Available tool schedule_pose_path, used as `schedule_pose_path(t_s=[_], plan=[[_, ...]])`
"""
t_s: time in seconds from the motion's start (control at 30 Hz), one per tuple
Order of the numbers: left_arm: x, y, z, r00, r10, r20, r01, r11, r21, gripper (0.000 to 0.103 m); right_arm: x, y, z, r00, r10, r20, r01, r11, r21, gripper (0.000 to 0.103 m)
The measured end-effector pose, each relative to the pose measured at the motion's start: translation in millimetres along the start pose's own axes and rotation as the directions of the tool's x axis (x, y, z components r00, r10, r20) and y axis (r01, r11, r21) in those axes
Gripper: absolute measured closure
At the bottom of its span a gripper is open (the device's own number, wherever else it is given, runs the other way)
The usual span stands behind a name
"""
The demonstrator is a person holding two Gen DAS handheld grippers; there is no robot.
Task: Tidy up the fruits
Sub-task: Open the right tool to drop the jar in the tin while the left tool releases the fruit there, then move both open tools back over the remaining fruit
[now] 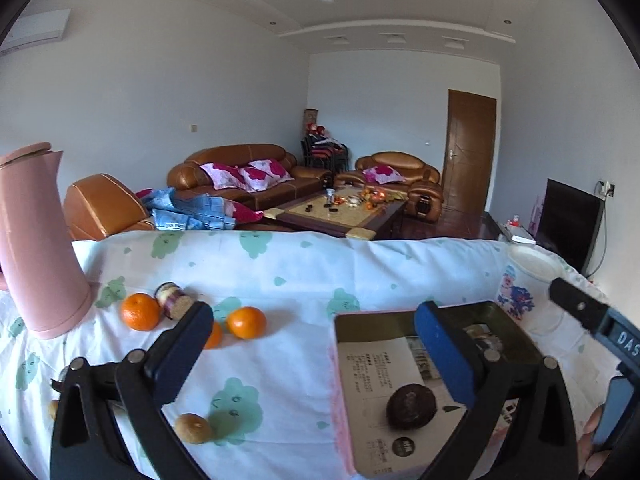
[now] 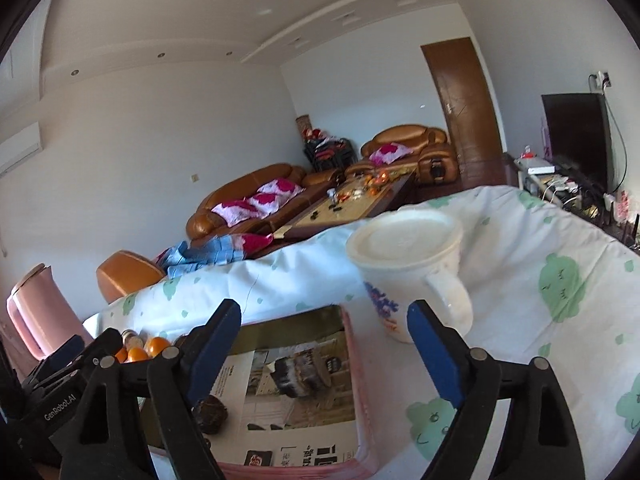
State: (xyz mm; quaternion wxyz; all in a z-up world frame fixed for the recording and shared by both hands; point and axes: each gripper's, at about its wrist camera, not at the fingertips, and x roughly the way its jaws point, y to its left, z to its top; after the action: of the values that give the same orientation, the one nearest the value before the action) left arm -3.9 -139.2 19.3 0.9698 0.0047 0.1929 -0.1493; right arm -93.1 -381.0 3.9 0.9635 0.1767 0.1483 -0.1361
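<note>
A pink tray [image 1: 340,380] lined with newspaper holds one dark round fruit [image 1: 412,406]. My left gripper [image 1: 312,316] hangs open over the cloth and the tray's left rim, with nothing between its fingers. Left of it lie two oranges [image 1: 140,312] [image 1: 246,322], and a third is half hidden behind the left finger. A brownish fruit [image 1: 194,428] lies nearer. In the right wrist view my right gripper [image 2: 324,316] stands open above the tray [image 2: 356,360], empty. The dark fruit [image 2: 210,414] sits under its left finger, and the oranges [image 2: 156,344] are far left.
A pink jug [image 1: 36,248] stands at the left on the cloud-print cloth. A small jar [image 1: 172,298] lies by the oranges. A lidded white mug [image 2: 408,264] stands just beyond the tray's right corner. The table's far edge drops off towards brown sofas.
</note>
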Motion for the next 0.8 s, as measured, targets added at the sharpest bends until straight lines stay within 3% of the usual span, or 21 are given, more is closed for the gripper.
schedule_pose_path(t_s=[0.2,0.37,0.8], plan=[[8,10,-8,0.999,0.045,-0.022,-0.045,0.999,0.000,0.000,-7,12,-3,0.995,-0.065,0.074,0.071,0.994,-0.078,0.016],[7,11,-14,0.998,0.064,-0.027,-0.063,0.997,0.032,0.000,-7,16,-5,0.993,-0.081,0.082,0.091,0.989,-0.120,0.016],[-10,27,-19,0.999,0.032,-0.024,-0.031,0.999,0.031,0.000,-16,34,-15,0.989,-0.112,0.093,0.124,0.982,-0.144,0.016]])
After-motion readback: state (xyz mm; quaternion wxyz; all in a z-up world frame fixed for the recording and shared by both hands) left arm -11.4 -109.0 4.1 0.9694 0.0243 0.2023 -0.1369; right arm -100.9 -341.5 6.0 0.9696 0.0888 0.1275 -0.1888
